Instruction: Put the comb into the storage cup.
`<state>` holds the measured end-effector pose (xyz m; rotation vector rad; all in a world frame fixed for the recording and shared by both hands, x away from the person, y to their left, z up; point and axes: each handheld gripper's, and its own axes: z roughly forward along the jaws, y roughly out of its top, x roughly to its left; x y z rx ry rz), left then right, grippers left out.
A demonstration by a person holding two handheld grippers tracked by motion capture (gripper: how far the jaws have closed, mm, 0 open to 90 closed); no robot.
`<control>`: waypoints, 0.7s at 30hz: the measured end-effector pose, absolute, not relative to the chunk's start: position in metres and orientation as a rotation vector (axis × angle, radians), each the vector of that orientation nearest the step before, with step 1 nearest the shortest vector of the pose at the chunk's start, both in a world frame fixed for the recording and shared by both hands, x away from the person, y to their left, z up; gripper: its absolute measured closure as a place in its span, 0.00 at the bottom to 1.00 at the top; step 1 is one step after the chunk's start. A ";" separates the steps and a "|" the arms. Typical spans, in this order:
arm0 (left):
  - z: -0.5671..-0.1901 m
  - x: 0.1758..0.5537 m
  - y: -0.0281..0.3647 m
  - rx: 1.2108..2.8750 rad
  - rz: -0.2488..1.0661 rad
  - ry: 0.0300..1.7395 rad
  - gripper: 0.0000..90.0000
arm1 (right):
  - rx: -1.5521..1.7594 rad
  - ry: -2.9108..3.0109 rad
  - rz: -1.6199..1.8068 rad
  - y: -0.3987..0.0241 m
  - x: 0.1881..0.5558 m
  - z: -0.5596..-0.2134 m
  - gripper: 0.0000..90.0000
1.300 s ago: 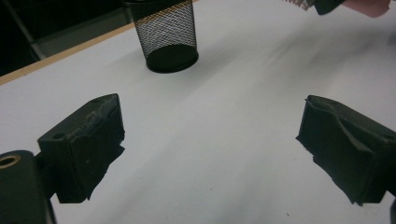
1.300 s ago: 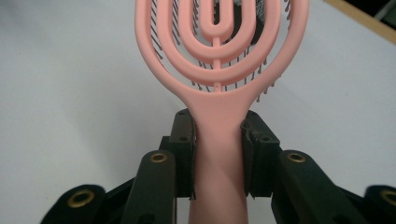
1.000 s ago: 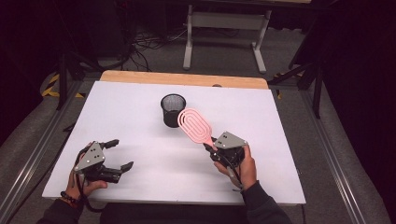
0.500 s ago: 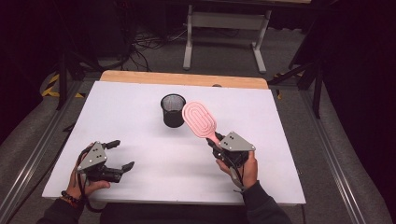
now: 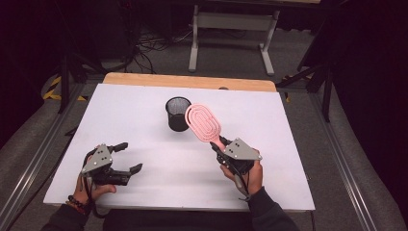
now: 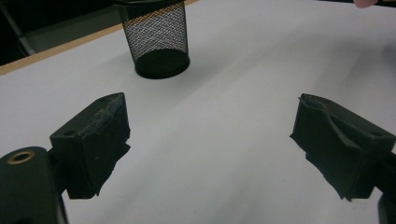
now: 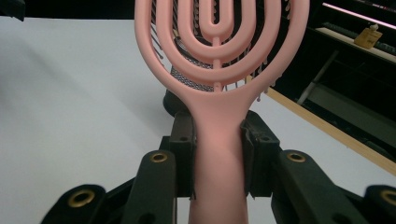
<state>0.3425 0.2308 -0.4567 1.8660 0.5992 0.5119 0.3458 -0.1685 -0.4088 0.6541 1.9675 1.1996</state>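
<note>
High view: white table (image 5: pixel 144 120) fills the centre of the frame, a wooden edge strip (image 5: pixel 190 81) along its far side.

Right gripper (image 5: pixel 217 147), lower right of centre, raised off the table. Its fingers (image 7: pixel 184 140) are clamped on the handle of a pink hairbrush (image 5: pixel 203 122). In the right gripper view the handle runs straight up between the two black pads, both pressing its sides. The brush head is an oval of concentric looped ribs, bristles showing behind them. In the high view the head tilts up and to the left, ending just beside the rim of the pen cup; whether they touch cannot be told.

Black mesh pen cup (image 5: pixel 178 113) stands upright on the table, centre of the frame, slightly toward the far side. In the left gripper view it sits at upper left (image 6: pixel 156 39).

Left gripper (image 5: pixel 126 157), lower left of the frame, low over the table. Fingers (image 6: pixel 95 142) wide apart, bare table between them; they have just been closing a little, nothing held.

Dark floor, cables and a grey frame stand (image 5: pixel 231 29) beyond the table at the top.
</note>
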 end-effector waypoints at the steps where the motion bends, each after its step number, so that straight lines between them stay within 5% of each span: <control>1: -0.455 0.343 0.230 1.867 0.513 0.595 0.13 | 0.654 1.968 1.200 -0.169 0.346 -0.409 0.77; 21: -0.428 0.356 0.195 1.759 0.415 0.546 0.12 | 0.602 2.001 1.226 -0.146 0.344 -0.419 0.77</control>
